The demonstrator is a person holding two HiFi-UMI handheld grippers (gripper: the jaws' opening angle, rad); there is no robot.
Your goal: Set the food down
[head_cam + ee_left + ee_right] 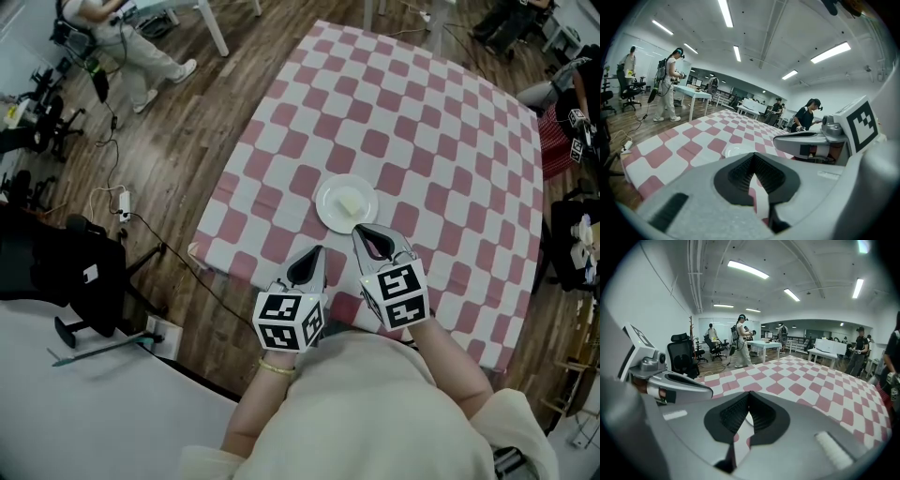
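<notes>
While poised over near edge of table (pixel 450 141), holds left gripper (pixel 319 249) and right gripper (pixel 357 229) side by side, jaws pressed together, empty. Has food (pixel 350 203) on plate (pixel 328 212) just past right tips. Off left edge: chair (pixel 682 359), person (pixel 131 37).

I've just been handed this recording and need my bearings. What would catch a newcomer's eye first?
The pink-and-white checked tablecloth fills most of the head view. A small white plate near its close edge carries a pale yellow piece of food. Just short of the plate, the left gripper and the right gripper hang side by side, both shut and empty.
</notes>
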